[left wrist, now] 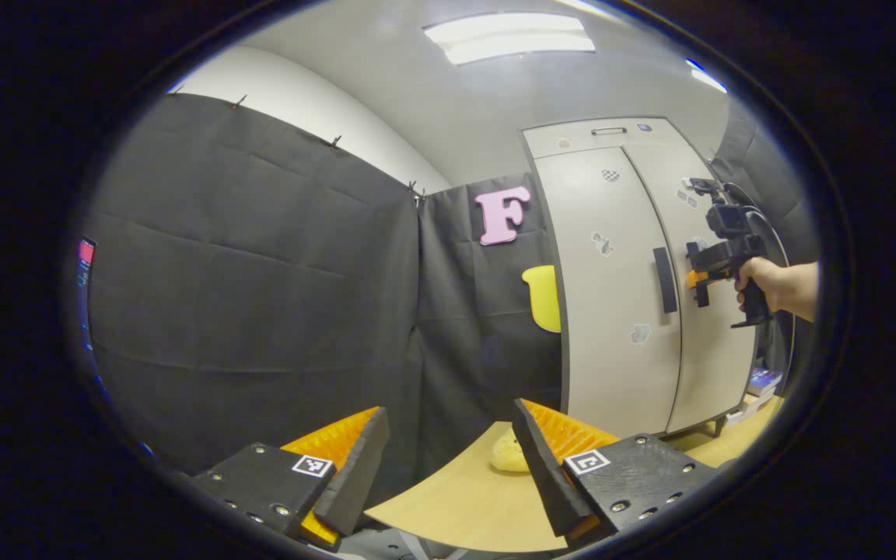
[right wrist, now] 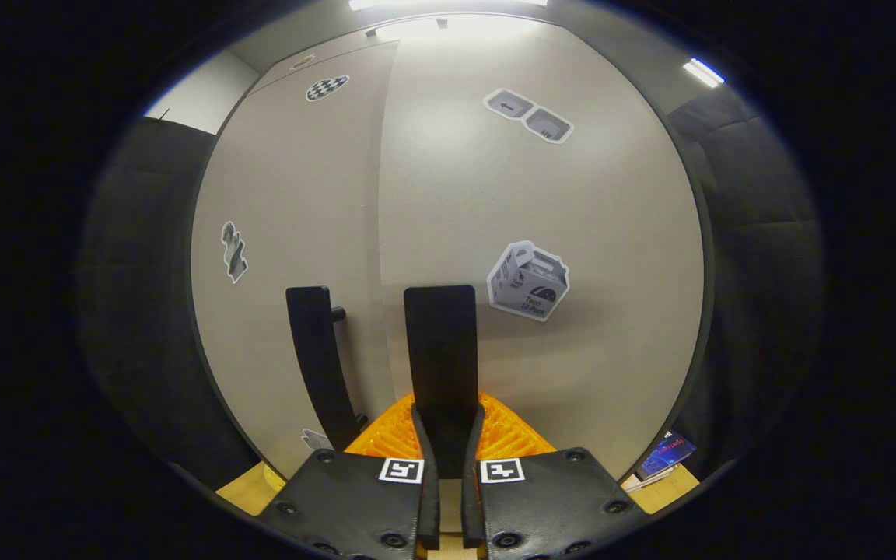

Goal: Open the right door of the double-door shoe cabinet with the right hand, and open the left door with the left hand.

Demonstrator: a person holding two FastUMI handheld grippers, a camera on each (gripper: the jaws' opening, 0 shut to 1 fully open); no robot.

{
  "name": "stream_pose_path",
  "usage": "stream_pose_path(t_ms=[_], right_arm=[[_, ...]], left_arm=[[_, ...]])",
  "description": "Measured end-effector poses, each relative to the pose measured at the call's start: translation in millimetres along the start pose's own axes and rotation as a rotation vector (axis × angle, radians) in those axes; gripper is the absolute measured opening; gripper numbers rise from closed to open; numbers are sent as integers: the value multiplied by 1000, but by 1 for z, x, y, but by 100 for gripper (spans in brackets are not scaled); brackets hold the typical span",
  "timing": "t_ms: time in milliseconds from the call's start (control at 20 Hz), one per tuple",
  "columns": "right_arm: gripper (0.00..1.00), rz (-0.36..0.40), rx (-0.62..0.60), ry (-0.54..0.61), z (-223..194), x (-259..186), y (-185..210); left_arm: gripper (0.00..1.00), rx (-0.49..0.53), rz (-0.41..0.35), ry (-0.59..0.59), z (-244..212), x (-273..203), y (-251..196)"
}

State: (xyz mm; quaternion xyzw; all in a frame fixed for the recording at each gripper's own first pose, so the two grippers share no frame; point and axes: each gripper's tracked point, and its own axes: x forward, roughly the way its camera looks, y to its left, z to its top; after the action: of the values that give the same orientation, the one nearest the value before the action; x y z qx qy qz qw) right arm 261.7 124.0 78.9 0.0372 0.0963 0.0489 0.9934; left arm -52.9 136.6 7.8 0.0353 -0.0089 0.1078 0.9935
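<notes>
- Left gripper view: shoe cabinet (left wrist: 619,295) stands at the right on the wooden floor (left wrist: 463,498), both doors closed; left door (left wrist: 611,311) carries a dark vertical handle (left wrist: 665,280) near the centre seam
- Left gripper (left wrist: 448,459): fingers wide apart, nothing between them, well apart from the cabinet
- Right gripper (left wrist: 701,276), held by a hand (left wrist: 759,280), sits at the right door (left wrist: 716,342) at handle height
- Pale yellow object (left wrist: 509,453) lies on the floor near the cabinet base
- Right gripper view: right gripper (right wrist: 448,435) has its fingers clamped on the right door handle (right wrist: 442,350), one on each side
- Left door handle (right wrist: 317,365) stands just beside it, across the seam
- Stickers (right wrist: 530,280) on both door faces
- Blue item (right wrist: 666,455) at the lower right by the cabinet foot
</notes>
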Motion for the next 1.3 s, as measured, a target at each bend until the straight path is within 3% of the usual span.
stream_pose_path(t_ms=[250,750,1100,1300], right_arm=[[9,83,19,13,0,-6,-3],[16,134,10,29,0,-20,-14],[8,109,17,8,2,-34,-29],[12,88,14,22,1,-42,-41]], left_arm=[[93,-13,-56,-25,12,-3,-18],[93,-35,-195,-33,18,5,-89],[93,-38,-272,-45,24,6,-131],[94,-65,-331,-46,27,7,-161]])
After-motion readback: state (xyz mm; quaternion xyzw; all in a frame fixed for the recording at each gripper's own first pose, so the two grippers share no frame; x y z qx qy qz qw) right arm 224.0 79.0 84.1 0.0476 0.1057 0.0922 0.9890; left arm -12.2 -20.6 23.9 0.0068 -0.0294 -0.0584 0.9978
